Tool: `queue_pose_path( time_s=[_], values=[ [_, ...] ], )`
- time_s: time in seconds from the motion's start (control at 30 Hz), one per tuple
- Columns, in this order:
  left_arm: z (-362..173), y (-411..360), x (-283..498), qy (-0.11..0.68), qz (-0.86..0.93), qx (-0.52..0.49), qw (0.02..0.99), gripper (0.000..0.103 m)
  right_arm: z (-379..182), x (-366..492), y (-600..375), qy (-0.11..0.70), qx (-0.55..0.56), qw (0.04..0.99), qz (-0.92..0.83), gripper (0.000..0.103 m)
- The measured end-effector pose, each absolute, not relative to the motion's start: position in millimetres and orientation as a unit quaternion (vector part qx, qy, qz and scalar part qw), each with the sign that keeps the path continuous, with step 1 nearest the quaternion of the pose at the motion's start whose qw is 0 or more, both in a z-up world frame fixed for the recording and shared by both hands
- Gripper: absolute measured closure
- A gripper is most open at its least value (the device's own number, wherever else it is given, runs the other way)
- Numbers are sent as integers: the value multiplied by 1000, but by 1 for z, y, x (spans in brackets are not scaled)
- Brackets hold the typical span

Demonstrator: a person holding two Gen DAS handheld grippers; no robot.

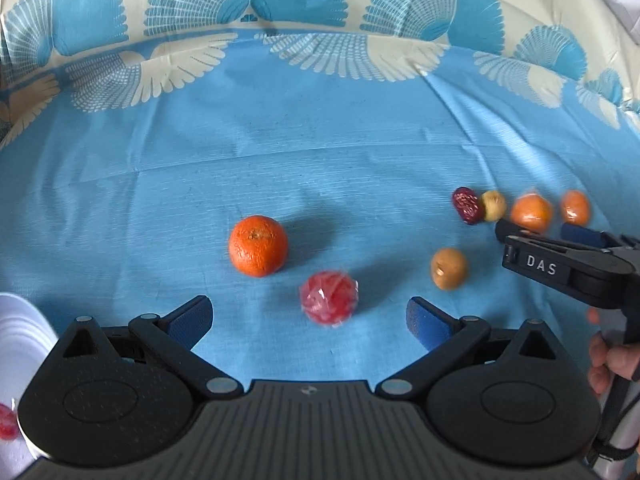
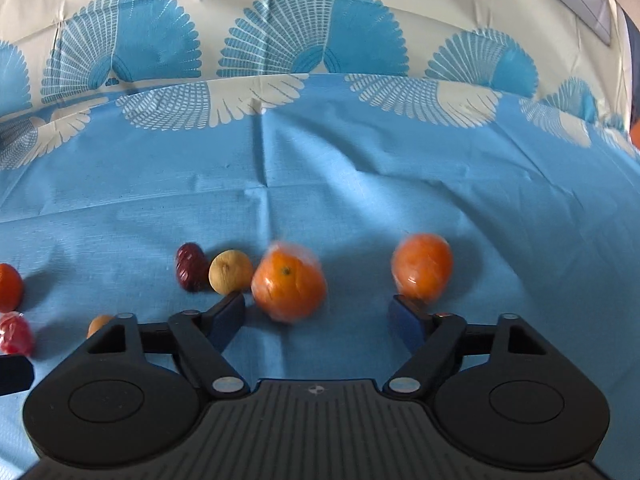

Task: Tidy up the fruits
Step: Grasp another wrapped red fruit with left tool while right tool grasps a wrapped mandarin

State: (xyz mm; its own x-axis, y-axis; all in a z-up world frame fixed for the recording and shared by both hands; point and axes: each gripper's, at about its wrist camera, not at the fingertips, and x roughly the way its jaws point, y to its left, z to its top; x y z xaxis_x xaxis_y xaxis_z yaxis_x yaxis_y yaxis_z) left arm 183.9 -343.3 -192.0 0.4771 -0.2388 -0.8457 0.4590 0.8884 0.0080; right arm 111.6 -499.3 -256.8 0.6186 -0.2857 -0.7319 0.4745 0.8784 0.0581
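Note:
In the left wrist view my left gripper [image 1: 310,318] is open, with a red wrapped fruit [image 1: 329,298] just ahead between its fingers. A large orange [image 1: 258,246] lies beyond to the left, and a brown round fruit [image 1: 449,268] to the right. My right gripper [image 2: 319,318] is open over the cloth. A wrapped orange [image 2: 289,288] lies between its fingertips, a second wrapped orange [image 2: 422,268] by the right finger, and a yellowish fruit [image 2: 230,272] and a dark red date [image 2: 190,266] by the left finger. The right gripper also shows in the left wrist view [image 1: 552,236].
A blue tablecloth [image 1: 320,140] with fan patterns covers the table. A white container [image 1: 18,340] sits at the left edge of the left wrist view, with something red in it. A hand [image 1: 610,360] holds the right gripper.

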Motion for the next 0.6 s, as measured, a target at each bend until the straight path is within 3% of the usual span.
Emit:
queue_pose_path(
  time_s=[0.07, 0.1, 0.13, 0.17, 0.37, 0.6],
  values=[
    [-197, -348, 189, 472, -196, 130, 849, 1, -259, 117, -499, 376, 113, 894, -214, 23],
    [-196, -349, 189, 469, -195, 131, 851, 16, -259, 118, -498, 371, 109, 897, -213, 31],
    [-193, -347, 189, 466, -201, 129, 852, 51, -257, 118, -496, 366, 105, 900, -213, 55],
    [-191, -346, 188, 471, -217, 124, 846, 66, -255, 117, -495, 365, 101, 902, -207, 64],
    [-163, -316, 158, 465, -236, 116, 845, 70, -225, 82, -481, 361, 135, 896, -222, 64],
    [-100, -244, 106, 456, -247, 99, 849, 70, -150, 12, -416, 306, 159, 916, -206, 64]
  ],
)
